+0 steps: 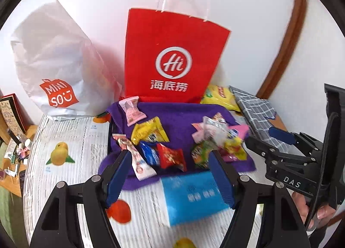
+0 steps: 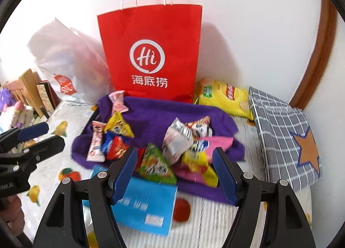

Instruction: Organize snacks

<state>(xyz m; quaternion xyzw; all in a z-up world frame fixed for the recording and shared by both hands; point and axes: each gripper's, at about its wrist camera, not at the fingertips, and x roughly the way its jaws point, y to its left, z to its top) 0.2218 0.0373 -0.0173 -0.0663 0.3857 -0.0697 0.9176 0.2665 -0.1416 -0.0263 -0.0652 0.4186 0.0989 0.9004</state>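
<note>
Several small wrapped snacks lie in two heaps on a purple cloth [image 1: 179, 116] [image 2: 155, 114]: a left heap [image 1: 151, 140] [image 2: 110, 140] and a right heap [image 1: 217, 140] [image 2: 185, 146]. A pink packet [image 1: 132, 110] lies apart at the cloth's back left. My left gripper [image 1: 170, 155] hangs open above the left heap's near side, nothing between its pads. My right gripper [image 2: 175, 151] is open over the right heap and also holds nothing. Each gripper shows in the other's view: the right gripper [image 1: 263, 138] and the left gripper [image 2: 46, 134].
A red paper bag [image 1: 172, 54] [image 2: 151, 54] stands behind the cloth, with a white shopping bag [image 1: 56, 71] to its left. A yellow chip bag [image 2: 224, 97] and a grey checked bag [image 2: 280, 131] lie at the right. A blue packet [image 1: 192, 196] [image 2: 146, 204] sits nearest me on the fruit-print tablecloth [image 1: 71, 140].
</note>
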